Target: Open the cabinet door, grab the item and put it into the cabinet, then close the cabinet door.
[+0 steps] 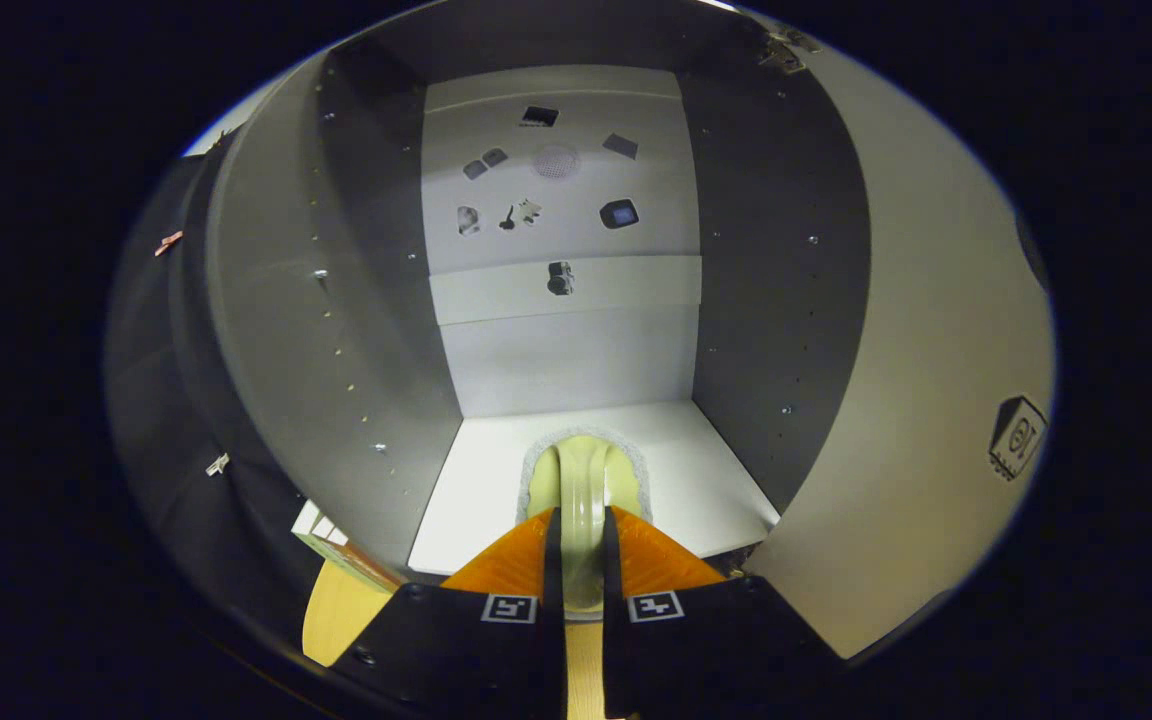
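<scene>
An open cabinet (pixel 576 330) stands straight ahead, with grey side walls, a white back panel and a white bottom shelf (pixel 706 480). Its door (pixel 936 350) is swung open at the right. My gripper (pixel 582 540) is shut on a pale yellow-green item with a white fuzzy rim (pixel 584 480), which looks like a slipper or a scrubber. Both fingers press on its narrow raised middle. The item's front end reaches in over the front of the bottom shelf; I cannot tell whether it touches the shelf.
A light wooden tabletop (pixel 336 610) shows below the cabinet at the left, with a small box (pixel 331 535) beside the cabinet's left wall. Small dark marks and holes (pixel 556 200) dot the back panel.
</scene>
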Tool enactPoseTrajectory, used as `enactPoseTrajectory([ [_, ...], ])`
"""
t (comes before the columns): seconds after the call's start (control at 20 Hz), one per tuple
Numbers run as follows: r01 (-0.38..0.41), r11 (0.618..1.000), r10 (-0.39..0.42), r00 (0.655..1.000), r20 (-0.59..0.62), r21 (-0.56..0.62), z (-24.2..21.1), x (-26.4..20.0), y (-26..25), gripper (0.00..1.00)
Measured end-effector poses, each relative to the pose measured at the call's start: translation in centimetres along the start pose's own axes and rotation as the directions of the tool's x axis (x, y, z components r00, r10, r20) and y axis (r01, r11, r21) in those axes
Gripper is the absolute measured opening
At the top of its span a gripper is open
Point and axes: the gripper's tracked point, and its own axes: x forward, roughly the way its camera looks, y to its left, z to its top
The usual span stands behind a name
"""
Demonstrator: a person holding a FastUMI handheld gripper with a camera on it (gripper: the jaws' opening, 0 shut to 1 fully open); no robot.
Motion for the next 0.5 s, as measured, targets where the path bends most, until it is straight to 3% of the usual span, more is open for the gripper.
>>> enactPoseTrajectory([
  [0.5, 0.04, 0.999, -0.038, 0.994, -0.106, 0.019, -2.5, 9.5, -0.5, 0.18],
])
